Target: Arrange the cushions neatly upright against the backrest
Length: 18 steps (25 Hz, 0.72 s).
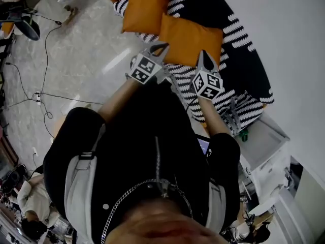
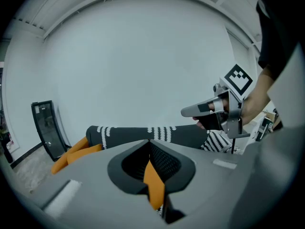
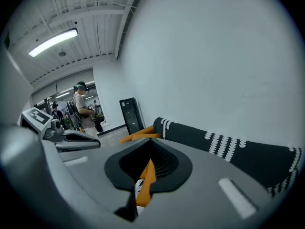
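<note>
Two orange cushions lie on a black sofa (image 1: 244, 60) with white stripes. The nearer cushion (image 1: 190, 37) lies flat at the seat's front; the other cushion (image 1: 147, 6) lies beyond it to the left. My left gripper (image 1: 161, 47) is shut on the near cushion's left corner, and my right gripper (image 1: 204, 55) is shut on its front edge. A strip of orange fabric shows pinched in the left gripper (image 2: 153, 175) and in the right gripper (image 3: 145, 175). The sofa's backrest (image 2: 181, 135) runs behind, along a white wall.
Cables (image 1: 45, 95) trail over the pale floor left of the sofa. A white cabinet (image 1: 264, 151) stands by the sofa's right end. A black panel (image 3: 128, 111) stands past the sofa's far end. A person (image 3: 81, 106) stands far off, and another person (image 1: 30, 197) sits nearby.
</note>
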### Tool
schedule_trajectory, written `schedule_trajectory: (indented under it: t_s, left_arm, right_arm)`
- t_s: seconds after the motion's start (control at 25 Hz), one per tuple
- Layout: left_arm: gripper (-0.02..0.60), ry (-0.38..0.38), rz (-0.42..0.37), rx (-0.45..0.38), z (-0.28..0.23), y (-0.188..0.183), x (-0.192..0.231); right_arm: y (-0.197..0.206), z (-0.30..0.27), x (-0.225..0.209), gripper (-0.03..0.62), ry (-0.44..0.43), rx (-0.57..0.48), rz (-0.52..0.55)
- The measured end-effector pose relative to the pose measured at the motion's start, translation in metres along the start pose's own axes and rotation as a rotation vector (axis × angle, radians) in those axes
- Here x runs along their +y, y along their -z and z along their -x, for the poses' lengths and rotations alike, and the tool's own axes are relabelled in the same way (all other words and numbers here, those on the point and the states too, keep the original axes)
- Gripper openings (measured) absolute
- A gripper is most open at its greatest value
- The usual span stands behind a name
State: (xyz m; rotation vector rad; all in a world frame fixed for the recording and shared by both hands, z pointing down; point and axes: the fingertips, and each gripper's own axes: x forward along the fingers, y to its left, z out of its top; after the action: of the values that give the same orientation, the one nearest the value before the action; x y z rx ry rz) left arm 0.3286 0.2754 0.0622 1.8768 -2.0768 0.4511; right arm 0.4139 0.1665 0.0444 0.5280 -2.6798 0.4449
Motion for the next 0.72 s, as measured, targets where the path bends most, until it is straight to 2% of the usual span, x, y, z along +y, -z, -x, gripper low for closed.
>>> schedule_trajectory:
  t_s: [0.28, 0.56, 0.72]
  left_arm:
    - [0.003, 0.078, 0.006, 0.017, -0.048, -0.011, 0.03]
    - [0.003, 0.166, 0.013, 0.04, -0.098, -0.016, 0.072]
    - [0.003, 0.192, 0.009, 0.058, -0.129, -0.02, 0.084]
  right_arm:
    - [-0.014, -0.04, -0.015, 0.003, 0.053, 0.018, -0.027]
    - [-0.039, -0.083, -0.051, 0.003, 0.172, 0.033, -0.103]
    - [-0.042, -0.097, -0.066, 0.003, 0.189, 0.06, -0.099]
